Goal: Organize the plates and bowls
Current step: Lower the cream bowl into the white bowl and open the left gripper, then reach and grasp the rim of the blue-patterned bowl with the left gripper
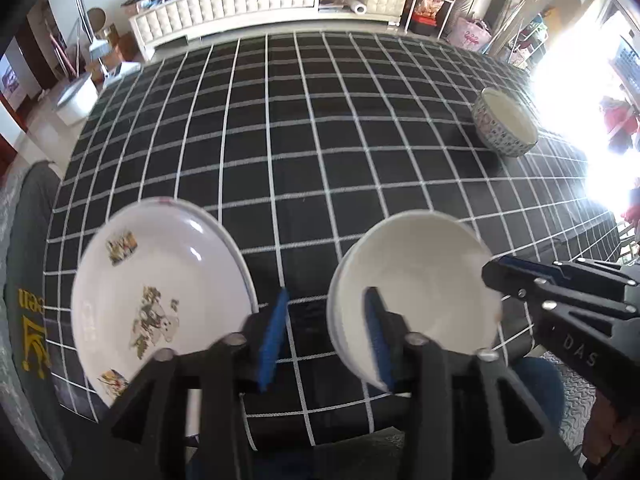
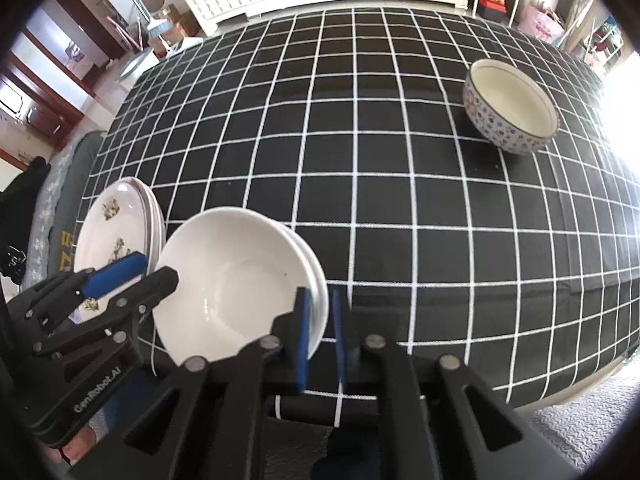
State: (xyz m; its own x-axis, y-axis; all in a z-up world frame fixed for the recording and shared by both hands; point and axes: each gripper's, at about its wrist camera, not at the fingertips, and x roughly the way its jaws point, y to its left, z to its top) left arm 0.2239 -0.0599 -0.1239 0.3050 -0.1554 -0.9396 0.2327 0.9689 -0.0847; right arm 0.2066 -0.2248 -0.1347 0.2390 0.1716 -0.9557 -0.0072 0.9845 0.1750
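Right tool (image 2: 321, 334) straddles white bowl (image 2: 236, 284) rim, loosely.

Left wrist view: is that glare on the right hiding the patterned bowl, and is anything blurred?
Left wrist: window glare whites out the right edge, patterned bowl still readable beside it; decorated plate slightly smeared. Right wrist: milder glare, bowl sharp.

Two stacked printed plates (image 2: 116, 232), two nested white bowls (image 2: 236, 280), one patterned bowl (image 2: 510, 106).

Surface: black checked cloth (image 2: 380, 160)
Lower left: stacked plates (image 2: 116, 228)
Lower centre: stacked white bowls (image 2: 240, 280)
Upper right: patterned bowl (image 2: 510, 106)
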